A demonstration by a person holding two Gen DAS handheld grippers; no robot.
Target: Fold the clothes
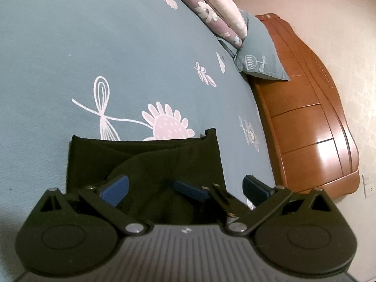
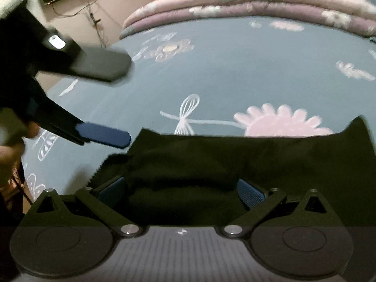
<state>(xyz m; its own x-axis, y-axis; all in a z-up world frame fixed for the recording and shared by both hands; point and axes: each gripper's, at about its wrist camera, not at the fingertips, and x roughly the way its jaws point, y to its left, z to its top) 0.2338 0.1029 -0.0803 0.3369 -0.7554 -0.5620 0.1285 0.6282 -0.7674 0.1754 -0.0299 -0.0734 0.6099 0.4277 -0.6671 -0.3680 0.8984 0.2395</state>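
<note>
A folded black garment [image 1: 145, 162] lies flat on the bed's teal sheet printed with pale pink and white flowers [image 1: 94, 58]. Left claw [image 1: 185, 188] spread wide just above the cloth, holding nothing; right claw [image 2: 182, 189] wide too, empty over the same black fabric. Rolled pink and mauve floral quilts [image 2: 246, 2] sit at the far edge, a glossy wooden headboard [image 1: 312, 127] against the beige wall.

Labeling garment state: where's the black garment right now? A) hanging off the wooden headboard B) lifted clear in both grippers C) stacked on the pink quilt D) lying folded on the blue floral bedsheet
D: the black garment lies flat and folded on the blue floral bedsheet, while both the left gripper and right gripper have their fingers spread open.
</note>
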